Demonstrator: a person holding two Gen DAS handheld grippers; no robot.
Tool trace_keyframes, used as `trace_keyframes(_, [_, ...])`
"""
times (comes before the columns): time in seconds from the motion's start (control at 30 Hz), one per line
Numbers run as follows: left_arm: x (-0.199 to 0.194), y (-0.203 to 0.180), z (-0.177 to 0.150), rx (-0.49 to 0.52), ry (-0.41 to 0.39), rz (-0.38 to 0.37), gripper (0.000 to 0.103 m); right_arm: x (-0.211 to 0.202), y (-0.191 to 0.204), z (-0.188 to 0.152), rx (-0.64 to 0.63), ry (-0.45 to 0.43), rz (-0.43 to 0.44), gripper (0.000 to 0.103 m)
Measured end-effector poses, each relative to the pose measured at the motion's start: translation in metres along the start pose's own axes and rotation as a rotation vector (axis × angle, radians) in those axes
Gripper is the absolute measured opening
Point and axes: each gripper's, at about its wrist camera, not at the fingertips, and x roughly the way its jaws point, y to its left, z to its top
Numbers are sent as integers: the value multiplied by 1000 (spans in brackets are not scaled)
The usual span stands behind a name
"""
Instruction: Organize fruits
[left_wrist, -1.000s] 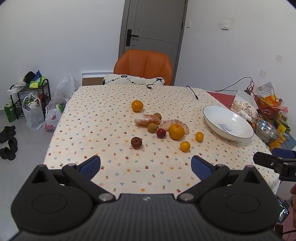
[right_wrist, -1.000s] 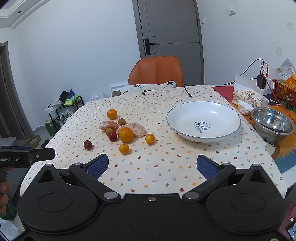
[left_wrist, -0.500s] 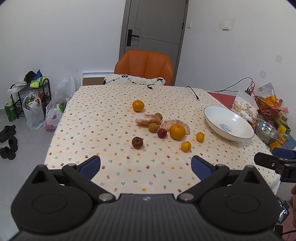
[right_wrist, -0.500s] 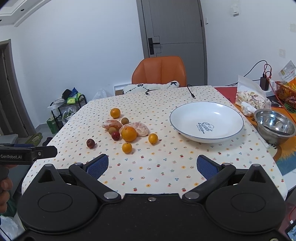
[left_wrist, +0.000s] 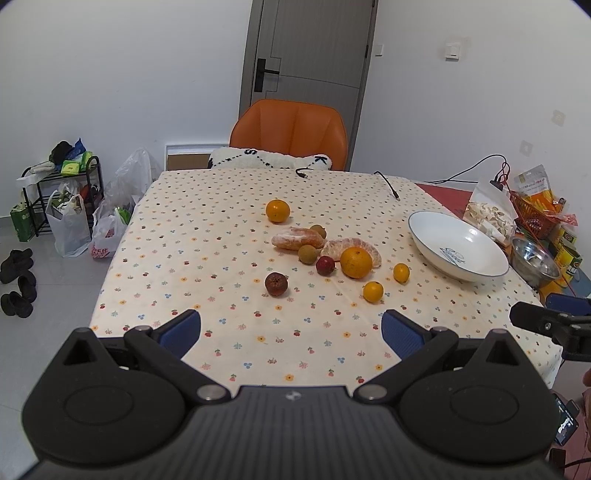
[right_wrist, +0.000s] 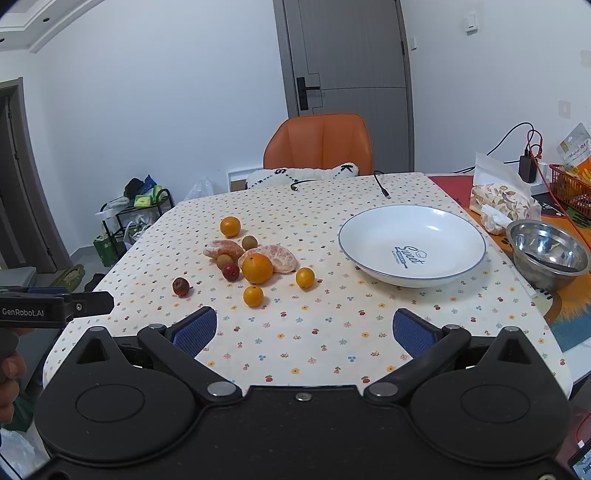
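Several fruits lie mid-table on the flowered cloth: a big orange, small oranges, peeled mandarin halves, a red fruit and a dark brown one. To the right stands an empty white bowl. My left gripper hangs open over the near table edge, well short of the fruit. Likewise my right gripper is open with nothing between its fingers.
A steel bowl, a snack bag and a red basket crowd the right side. An orange chair with a white cushion stands behind the table. Cable ends lie at the far edge. Bags and a rack sit left on the floor.
Both views have shifted slightly, the right gripper edging closer to the table. The fruits and bowl have not moved, and both grippers stay open.
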Motion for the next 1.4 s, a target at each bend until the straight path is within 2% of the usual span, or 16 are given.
trace_keyframes(0.77, [3,7,6,-2,2,-5,103,1,-1,2,6,1,-6,103])
trace_keyframes(1.4, [47,17,11,-23,14,-36,103,48,0,9,-2,59,34,103])
